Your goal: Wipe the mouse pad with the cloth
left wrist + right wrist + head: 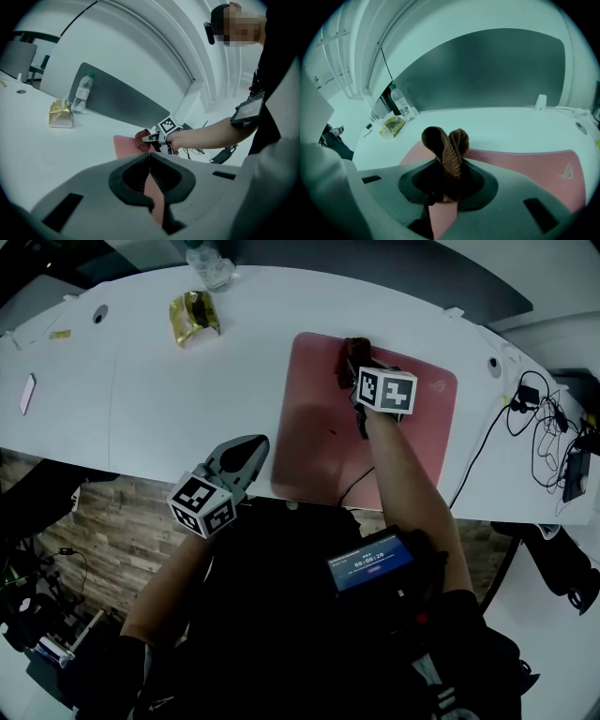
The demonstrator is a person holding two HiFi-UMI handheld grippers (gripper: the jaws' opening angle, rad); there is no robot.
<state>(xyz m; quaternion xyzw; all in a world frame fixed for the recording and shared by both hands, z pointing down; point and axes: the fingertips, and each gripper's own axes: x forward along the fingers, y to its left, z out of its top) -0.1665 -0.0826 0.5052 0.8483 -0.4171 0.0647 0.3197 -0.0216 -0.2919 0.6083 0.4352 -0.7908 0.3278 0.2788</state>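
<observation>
A pink mouse pad (319, 427) lies on the white table (169, 399) near its front edge. My right gripper (349, 367) is over the pad's far edge, shut on a brown cloth (352, 351). In the right gripper view the cloth (445, 150) sticks up folded between the jaws, with the pad (534, 171) beneath. My left gripper (246, 457) hangs off the table's front edge, left of the pad, jaws shut and holding nothing. The left gripper view shows the pad (125, 145), the cloth (142, 137) and the right gripper (151, 138) beyond my left gripper (150, 161).
A gold packet (193, 317) and a clear water bottle (208, 262) stand at the table's far side. A phone (27, 394) lies at the far left. Black cables (548, 432) trail at the right end. A black cord (354, 482) crosses the pad's front edge.
</observation>
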